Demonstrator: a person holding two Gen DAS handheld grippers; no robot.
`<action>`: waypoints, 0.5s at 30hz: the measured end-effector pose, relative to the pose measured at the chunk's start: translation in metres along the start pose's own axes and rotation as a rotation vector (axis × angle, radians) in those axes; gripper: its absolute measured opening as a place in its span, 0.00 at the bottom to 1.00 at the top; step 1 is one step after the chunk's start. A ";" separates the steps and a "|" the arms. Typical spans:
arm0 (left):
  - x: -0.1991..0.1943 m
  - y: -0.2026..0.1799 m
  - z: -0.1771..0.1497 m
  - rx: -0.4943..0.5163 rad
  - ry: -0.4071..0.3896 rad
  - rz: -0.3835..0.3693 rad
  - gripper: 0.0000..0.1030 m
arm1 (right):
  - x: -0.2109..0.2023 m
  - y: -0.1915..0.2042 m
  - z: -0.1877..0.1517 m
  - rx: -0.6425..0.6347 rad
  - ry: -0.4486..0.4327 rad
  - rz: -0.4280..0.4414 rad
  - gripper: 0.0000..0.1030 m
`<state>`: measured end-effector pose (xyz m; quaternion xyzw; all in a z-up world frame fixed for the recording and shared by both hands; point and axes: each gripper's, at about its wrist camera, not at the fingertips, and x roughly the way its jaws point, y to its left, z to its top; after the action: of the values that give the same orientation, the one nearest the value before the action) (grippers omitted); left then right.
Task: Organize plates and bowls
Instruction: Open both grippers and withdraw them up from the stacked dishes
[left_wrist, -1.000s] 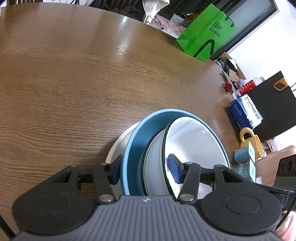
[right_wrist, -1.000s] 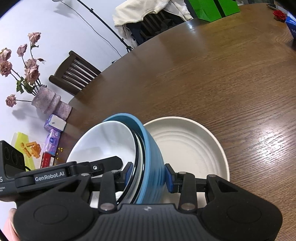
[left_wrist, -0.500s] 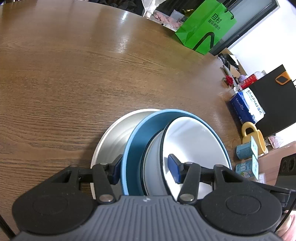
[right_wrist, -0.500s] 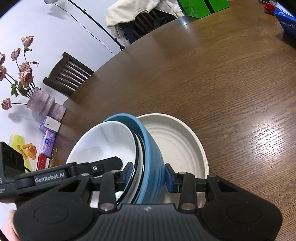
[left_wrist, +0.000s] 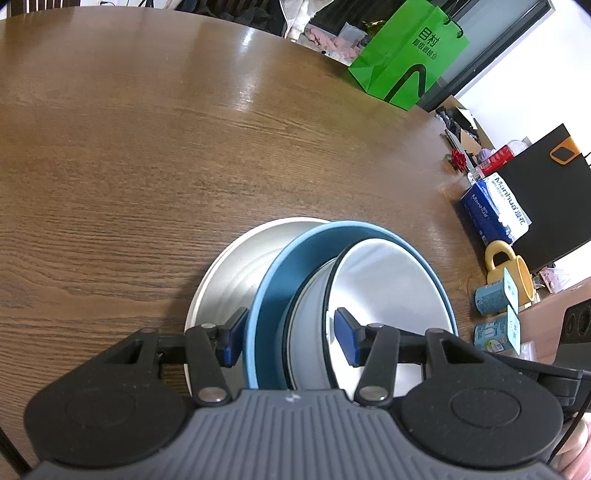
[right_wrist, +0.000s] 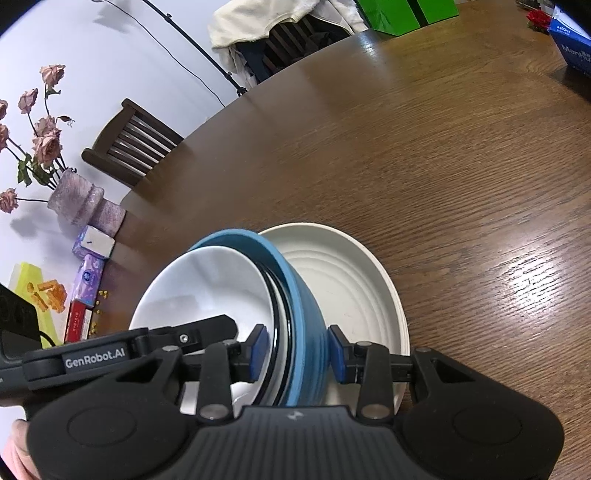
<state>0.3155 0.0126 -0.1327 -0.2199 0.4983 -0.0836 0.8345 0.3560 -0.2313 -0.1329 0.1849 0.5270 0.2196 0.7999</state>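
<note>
A blue bowl (left_wrist: 273, 295) with a white bowl (left_wrist: 388, 284) nested inside it is held over a cream plate (left_wrist: 236, 269) that lies on the wooden table. My left gripper (left_wrist: 290, 341) is shut on the rims of the two nested bowls. In the right wrist view, my right gripper (right_wrist: 297, 354) is shut on the opposite rims of the blue bowl (right_wrist: 306, 314) and white bowl (right_wrist: 203, 291), above the cream plate (right_wrist: 354, 284). The bowls' undersides are hidden, so I cannot tell whether they touch the plate.
A green bag (left_wrist: 406, 62), a blue tissue pack (left_wrist: 495, 214), a yellow mug (left_wrist: 506, 273) and small cartons (left_wrist: 495, 295) sit at the table's right edge. A vase of dried roses (right_wrist: 74, 199), a chair (right_wrist: 133, 144) and small boxes (right_wrist: 88, 280) are at the left.
Both grippers have carried the nested bowls toward the cream plate; more of the plate shows beneath and beside the bowls now. The grips have not changed.
</note>
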 end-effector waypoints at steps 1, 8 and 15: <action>-0.001 -0.001 0.000 0.004 -0.003 0.000 0.53 | -0.001 0.000 0.000 0.000 -0.001 -0.002 0.34; -0.020 -0.006 -0.002 0.033 -0.055 0.020 0.75 | -0.014 0.005 -0.004 -0.011 -0.029 -0.019 0.43; -0.054 -0.011 -0.006 0.082 -0.144 0.048 0.96 | -0.041 0.013 -0.006 -0.053 -0.119 -0.046 0.74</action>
<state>0.2853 0.0208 -0.0873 -0.1791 0.4382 -0.0680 0.8782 0.3341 -0.2419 -0.0973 0.1641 0.4765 0.2038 0.8393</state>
